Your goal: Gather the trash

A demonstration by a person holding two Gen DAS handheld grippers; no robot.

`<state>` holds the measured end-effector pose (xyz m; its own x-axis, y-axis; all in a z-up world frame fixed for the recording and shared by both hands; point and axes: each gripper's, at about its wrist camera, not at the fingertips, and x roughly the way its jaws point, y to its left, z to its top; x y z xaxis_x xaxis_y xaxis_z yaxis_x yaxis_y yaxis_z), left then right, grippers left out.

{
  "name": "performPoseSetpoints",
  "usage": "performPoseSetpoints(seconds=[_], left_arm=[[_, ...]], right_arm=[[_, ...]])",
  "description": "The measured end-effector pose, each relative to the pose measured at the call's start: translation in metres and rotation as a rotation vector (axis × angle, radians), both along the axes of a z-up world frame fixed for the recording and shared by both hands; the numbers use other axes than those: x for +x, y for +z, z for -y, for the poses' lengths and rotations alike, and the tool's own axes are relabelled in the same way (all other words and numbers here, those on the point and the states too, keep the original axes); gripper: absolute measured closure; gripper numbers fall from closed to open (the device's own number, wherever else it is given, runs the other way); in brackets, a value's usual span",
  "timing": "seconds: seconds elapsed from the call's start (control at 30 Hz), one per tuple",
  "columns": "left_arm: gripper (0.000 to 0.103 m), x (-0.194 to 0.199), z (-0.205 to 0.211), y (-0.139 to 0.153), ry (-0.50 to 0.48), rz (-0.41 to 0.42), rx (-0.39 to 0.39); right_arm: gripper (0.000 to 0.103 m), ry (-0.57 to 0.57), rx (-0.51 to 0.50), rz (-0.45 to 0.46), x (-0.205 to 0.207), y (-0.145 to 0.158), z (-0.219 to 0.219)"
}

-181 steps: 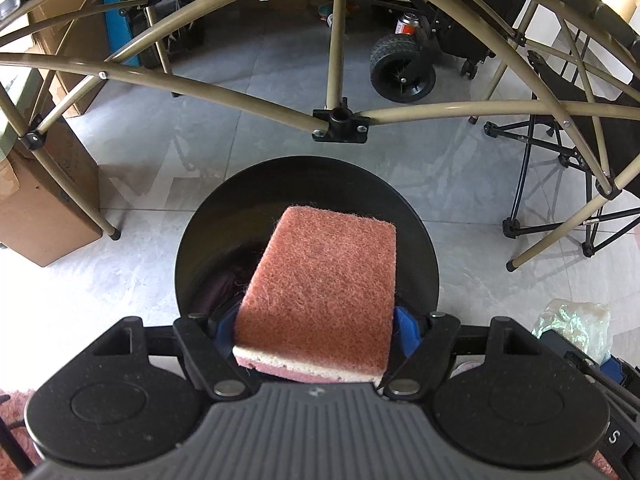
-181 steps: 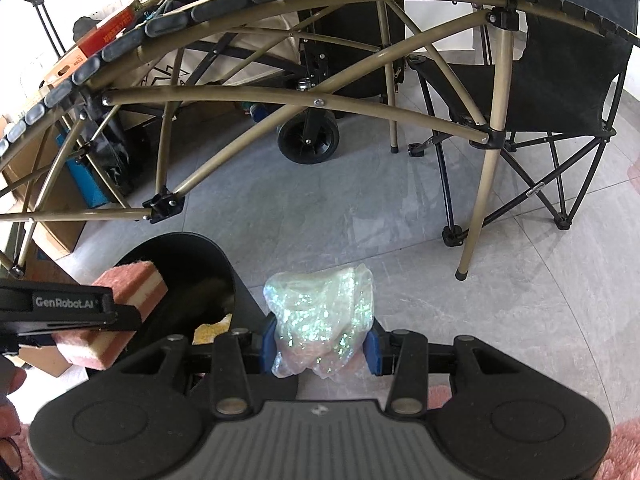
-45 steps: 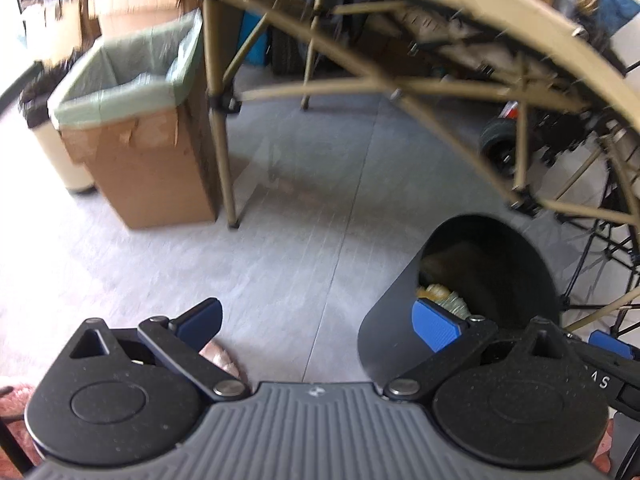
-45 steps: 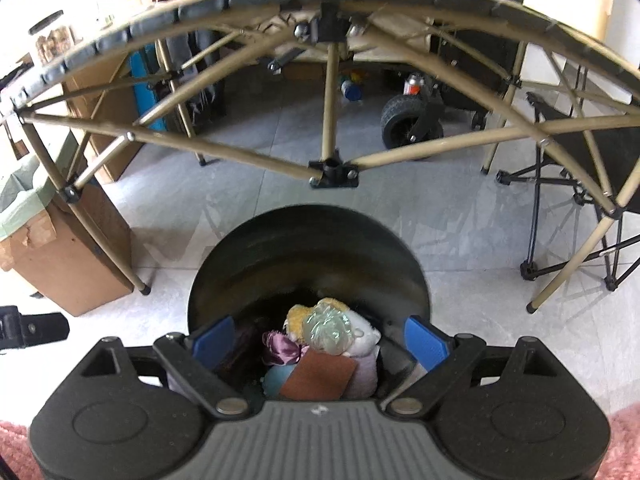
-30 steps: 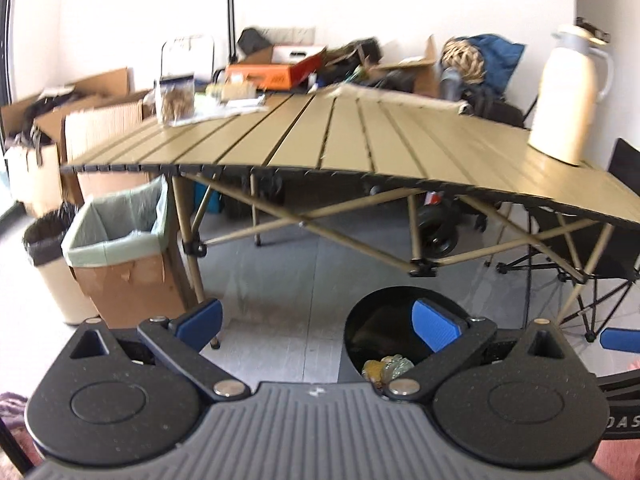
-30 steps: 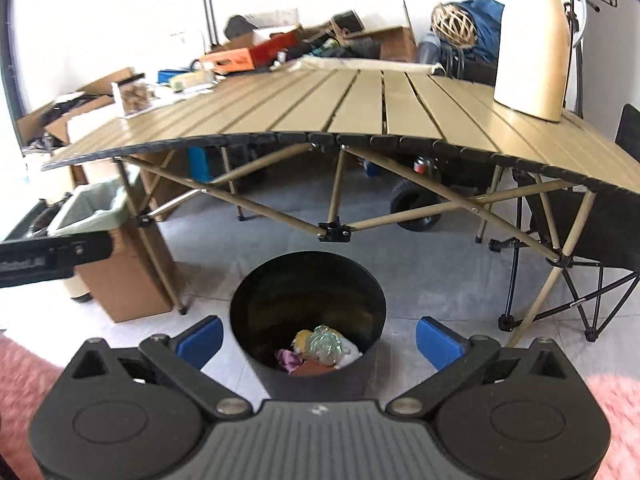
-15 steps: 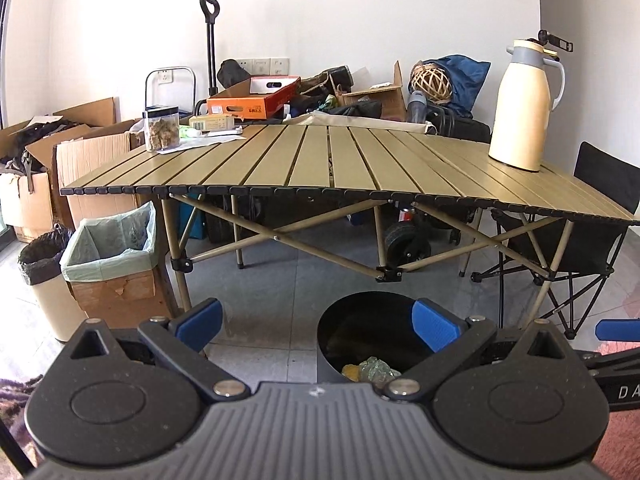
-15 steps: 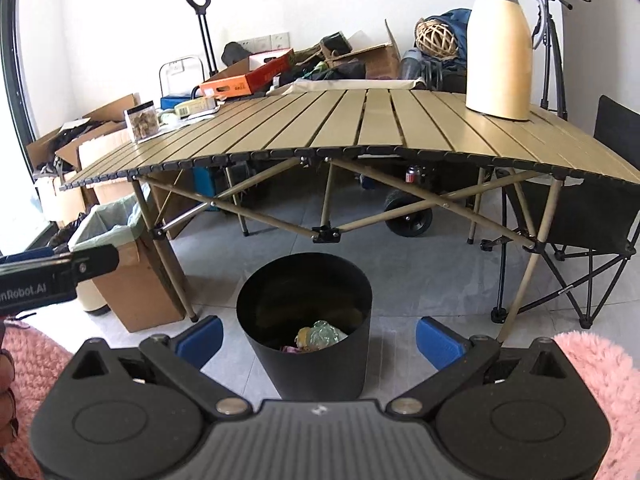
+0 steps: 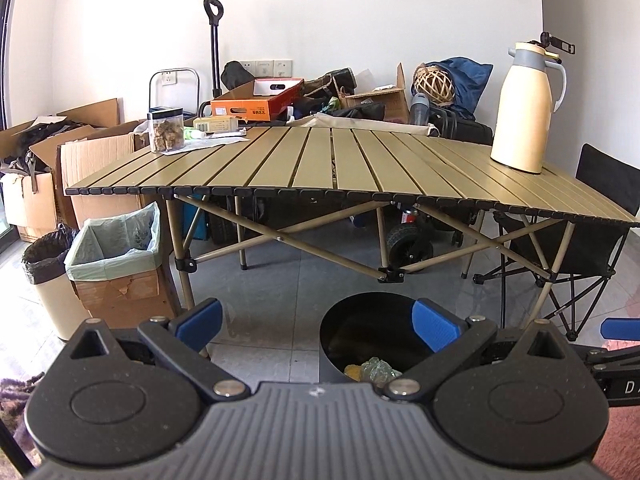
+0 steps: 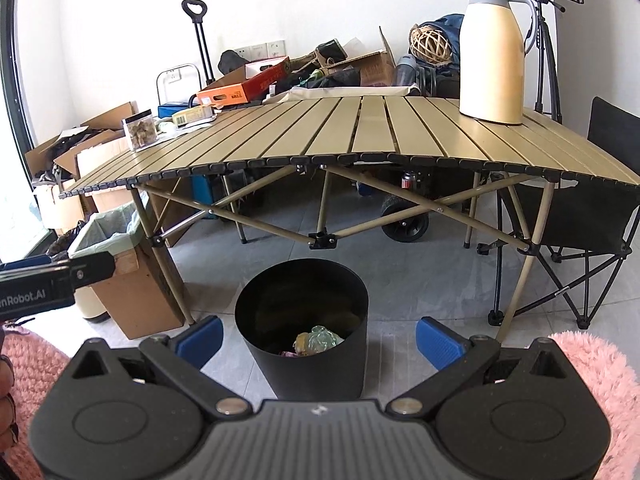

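Both grippers, left gripper [image 9: 316, 318] and right gripper [image 10: 318, 332], are hovering with fingers spread, empty; round black plastic bin [image 10: 348, 364] is holding crumpled trash [image 10: 318, 339]; slatted tan table [image 10: 380, 132] is showing no loose litter.

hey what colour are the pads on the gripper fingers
Bright blue pads on black fingers, clearest in the right wrist view.
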<state>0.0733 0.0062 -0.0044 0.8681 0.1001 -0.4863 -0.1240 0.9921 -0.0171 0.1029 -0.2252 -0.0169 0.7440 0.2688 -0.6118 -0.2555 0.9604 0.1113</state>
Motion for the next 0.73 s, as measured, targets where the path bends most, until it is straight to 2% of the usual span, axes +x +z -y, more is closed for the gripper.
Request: performPoseSetpoints(seconds=[0.73], left_arm=[[0.0,-0.0052,0.0015,0.0048,-0.019,0.029,0.01]], right_arm=[[0.0,0.01,-0.012,0.018,-0.0021,0.0031,-0.0017]])
